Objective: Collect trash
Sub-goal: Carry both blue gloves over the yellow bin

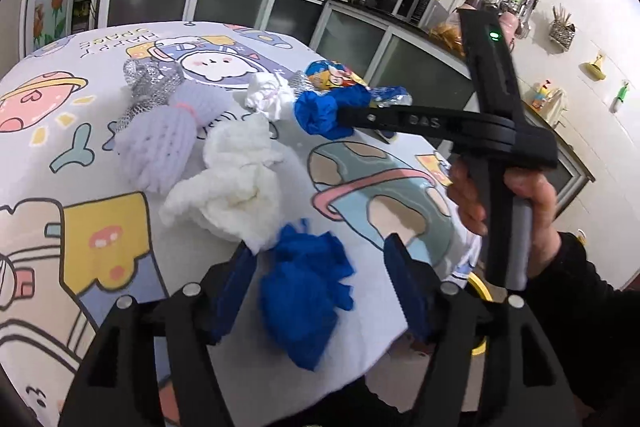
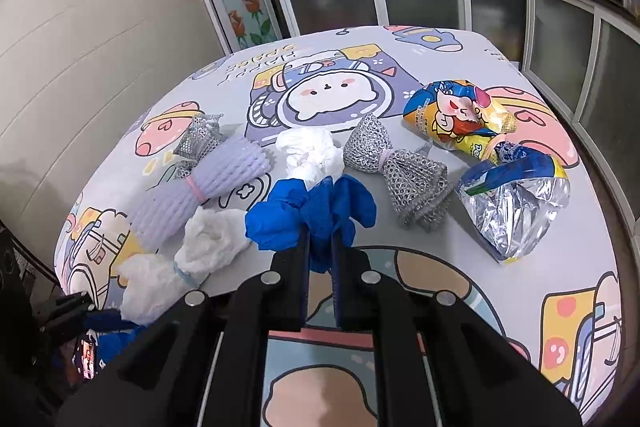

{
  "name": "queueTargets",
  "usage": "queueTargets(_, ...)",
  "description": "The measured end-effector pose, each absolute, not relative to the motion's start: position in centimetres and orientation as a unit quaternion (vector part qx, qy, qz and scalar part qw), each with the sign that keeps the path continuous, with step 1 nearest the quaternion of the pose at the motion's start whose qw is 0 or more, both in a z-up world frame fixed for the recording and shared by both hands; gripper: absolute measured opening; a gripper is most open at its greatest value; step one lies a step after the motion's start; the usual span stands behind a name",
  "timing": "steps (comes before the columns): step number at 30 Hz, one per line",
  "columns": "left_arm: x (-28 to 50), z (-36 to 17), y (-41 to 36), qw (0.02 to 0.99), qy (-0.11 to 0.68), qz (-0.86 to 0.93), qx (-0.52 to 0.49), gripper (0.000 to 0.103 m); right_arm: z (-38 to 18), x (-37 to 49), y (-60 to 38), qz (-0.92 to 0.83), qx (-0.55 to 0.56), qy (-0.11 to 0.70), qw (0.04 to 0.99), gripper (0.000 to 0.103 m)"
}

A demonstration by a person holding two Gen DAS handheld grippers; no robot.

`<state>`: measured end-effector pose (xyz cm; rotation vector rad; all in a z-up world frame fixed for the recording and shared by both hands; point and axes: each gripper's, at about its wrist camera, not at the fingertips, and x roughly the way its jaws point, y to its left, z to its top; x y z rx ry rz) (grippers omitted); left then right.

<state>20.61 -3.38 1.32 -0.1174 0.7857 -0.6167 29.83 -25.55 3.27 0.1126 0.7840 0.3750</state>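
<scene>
- Right hand-held gripper (image 2: 320,211) is clenched on a crumpled blue glove (image 2: 312,211) mid-counter (image 2: 520,287).
- Left hand-held gripper (image 1: 320,267) stands released around a second blue glove (image 1: 304,291) at the counter's near edge, pads apart from it.

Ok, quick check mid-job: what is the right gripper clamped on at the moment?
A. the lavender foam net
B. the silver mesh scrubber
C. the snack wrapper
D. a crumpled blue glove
D. In the right wrist view the right gripper has its fingers pressed together on the crumpled blue glove, while the scrubber, the foam net and the wrapper lie untouched on the table.
</scene>
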Motion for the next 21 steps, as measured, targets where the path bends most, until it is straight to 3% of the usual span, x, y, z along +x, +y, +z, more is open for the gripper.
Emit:
queueTargets(3, 20.2, 0.9, -3.9, 0.874, 0.385, -0.295, -0.041, 0.062, 3.3, 29.8, -25.6, 0.183, 0.055, 0.379, 0.905, 0.008)
queueTargets(5, 20.0, 0.5, -4.1, 0.873, 0.392, -0.289, -0.029, 0.050, 3.2, 29.7, -25.6, 0.180, 0.051, 0.379, 0.906, 0.008)
queueTargets(6, 19.9, 0.2, -4.3, 0.871, 0.398, -0.288, -0.022, 0.033, 3.1, 29.7, -25.6, 0.180, 0.051, 0.380, 0.906, 0.008)
queueTargets(10, 19.2, 0.0, -4.3, 0.868, 0.405, -0.287, -0.013, 0.020, 2.6, 30.1, -25.7, 0.180, 0.053, 0.387, 0.903, 0.008)
queueTargets(13, 18.7, 0.4, -4.3, 0.875, 0.394, -0.281, -0.006, 0.015, 2.0, 30.6, -25.7, 0.175, 0.053, 0.393, 0.901, 0.007)
queueTargets(21, 17.1, 3.0, -4.1, 0.882, 0.364, -0.299, -0.005, 0.015, 4.2, 28.4, -26.7, 0.184, 0.072, 0.351, 0.915, 0.007)
